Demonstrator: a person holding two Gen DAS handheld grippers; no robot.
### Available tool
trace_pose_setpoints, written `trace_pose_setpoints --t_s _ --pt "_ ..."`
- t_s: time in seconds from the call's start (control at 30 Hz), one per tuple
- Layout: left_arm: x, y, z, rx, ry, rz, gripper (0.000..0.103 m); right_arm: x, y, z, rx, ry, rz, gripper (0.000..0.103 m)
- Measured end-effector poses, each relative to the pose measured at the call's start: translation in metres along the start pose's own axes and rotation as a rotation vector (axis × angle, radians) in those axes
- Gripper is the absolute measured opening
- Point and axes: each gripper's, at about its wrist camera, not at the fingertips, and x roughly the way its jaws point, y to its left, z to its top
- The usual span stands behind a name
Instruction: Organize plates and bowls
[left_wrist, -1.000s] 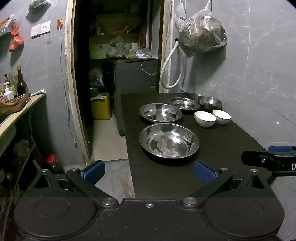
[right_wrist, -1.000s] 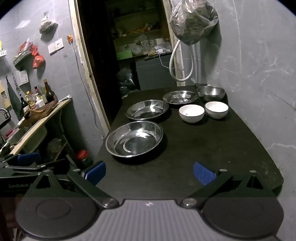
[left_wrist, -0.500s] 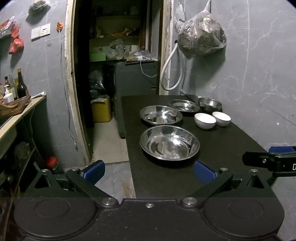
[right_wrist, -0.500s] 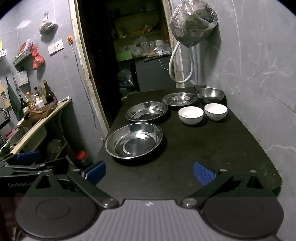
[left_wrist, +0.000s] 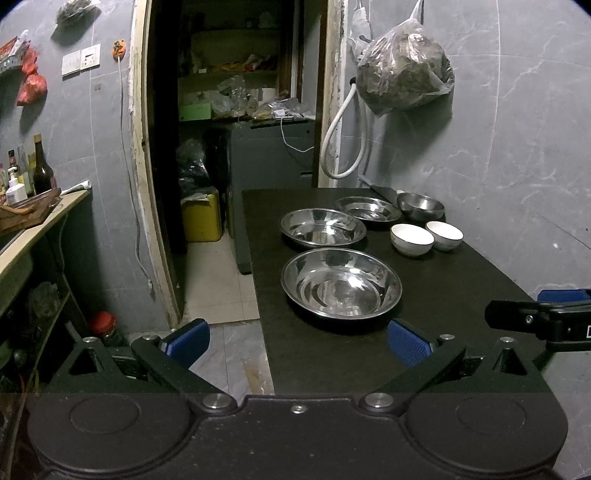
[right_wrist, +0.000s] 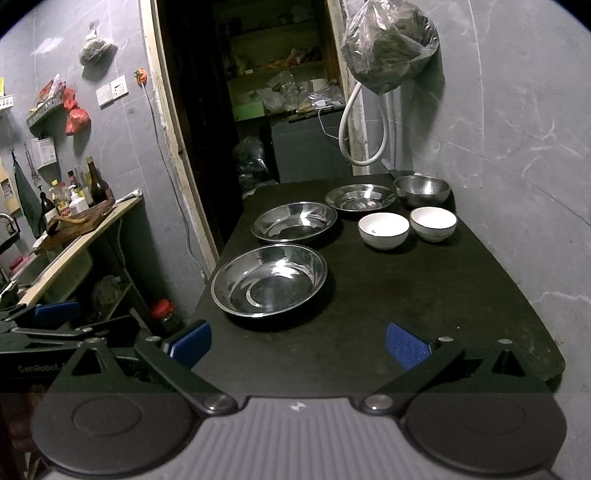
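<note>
Both your grippers are spread wide with nothing between the blue pads — the left gripper (left_wrist: 297, 341) hangs over the table's (left_wrist: 443, 295) near-left corner, the right gripper (right_wrist: 297, 343) above its near edge. The big steel plate (left_wrist: 341, 282) sits closest, a second steel plate (left_wrist: 322, 227) behind it, a smaller steel plate (left_wrist: 367, 208) further back. The steel bowl (left_wrist: 421, 206) is by the wall, with two white bowls (left_wrist: 412, 239) side by side in front of it.

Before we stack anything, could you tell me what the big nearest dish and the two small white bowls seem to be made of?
Big dish: apparently stainless steel, shiny, with mirror-like glints. Small white bowls: likely glazed ceramic, smooth, opaque white with a dark rim line.
</note>
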Motion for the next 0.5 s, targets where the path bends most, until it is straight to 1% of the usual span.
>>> trace_pose_setpoints --t_s 0.5 --pt "0.0005 0.0002 -0.0004 -0.001 0.002 0.000 0.102 0.0019 0.0019 0.0004 -0.007 0.001 -0.002 0.103"
